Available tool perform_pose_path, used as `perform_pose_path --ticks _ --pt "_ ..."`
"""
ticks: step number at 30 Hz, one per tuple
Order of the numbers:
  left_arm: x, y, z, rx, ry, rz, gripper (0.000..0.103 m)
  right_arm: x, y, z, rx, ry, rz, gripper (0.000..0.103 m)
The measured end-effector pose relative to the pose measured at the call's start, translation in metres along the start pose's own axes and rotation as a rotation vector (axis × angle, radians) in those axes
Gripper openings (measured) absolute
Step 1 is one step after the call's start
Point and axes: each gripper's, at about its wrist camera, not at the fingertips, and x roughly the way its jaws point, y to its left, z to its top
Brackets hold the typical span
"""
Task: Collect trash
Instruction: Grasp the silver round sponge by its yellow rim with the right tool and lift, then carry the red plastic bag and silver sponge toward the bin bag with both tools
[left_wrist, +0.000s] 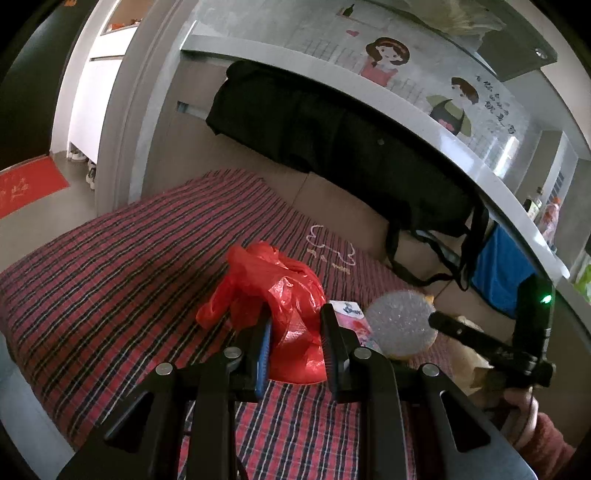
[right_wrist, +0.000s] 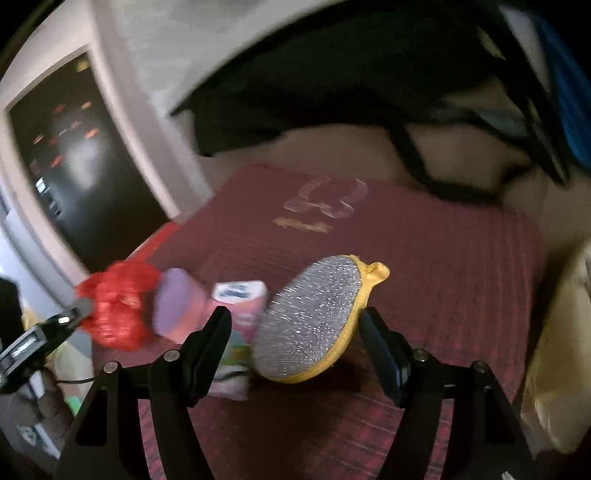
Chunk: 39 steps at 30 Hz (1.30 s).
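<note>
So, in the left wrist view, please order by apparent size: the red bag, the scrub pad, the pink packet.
1. red bag
2. scrub pad
3. pink packet, though it is partly hidden, so its rank is unsure.

Left tongs (left_wrist: 295, 328) clamped, right tongs (right_wrist: 295, 325) agape.

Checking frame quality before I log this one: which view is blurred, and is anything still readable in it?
Left wrist view: sharp, fisheye-bent at the edges, red bag crisp. Right wrist view: motion-smeared, dim corners, yet the silver scrubber between the right gripper's fingers stays recognisable.
</note>
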Motion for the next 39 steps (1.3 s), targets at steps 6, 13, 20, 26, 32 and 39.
perform_pose_path --ticks 6,13,20,26,32,39 --pt "0.004 -0.002 -0.001 0.005 0.008 -0.010 0.025 0.018 0.035 0.011 -0.093 0.030 0.032 0.065" --pt "0.011 -0.003 -0.001 0.013 0.027 0.005 0.025 0.050 0.030 0.016 -0.070 0.067 -0.005 0.056" --pt "0.020 -0.015 -0.001 0.043 0.046 0.032 0.025 0.051 0.024 0.014 -0.093 0.085 0.043 0.020" --pt "0.024 -0.033 0.000 0.066 0.050 0.031 0.025 0.028 0.033 0.008 -0.197 0.083 0.065 0.013" --pt "0.025 -0.064 -0.002 0.119 0.053 0.005 0.023 -0.005 0.012 0.010 -0.143 0.026 0.077 0.013" --pt "0.026 -0.124 0.002 0.212 0.003 -0.032 0.020 -0.051 -0.014 0.012 -0.128 -0.054 0.034 0.013"
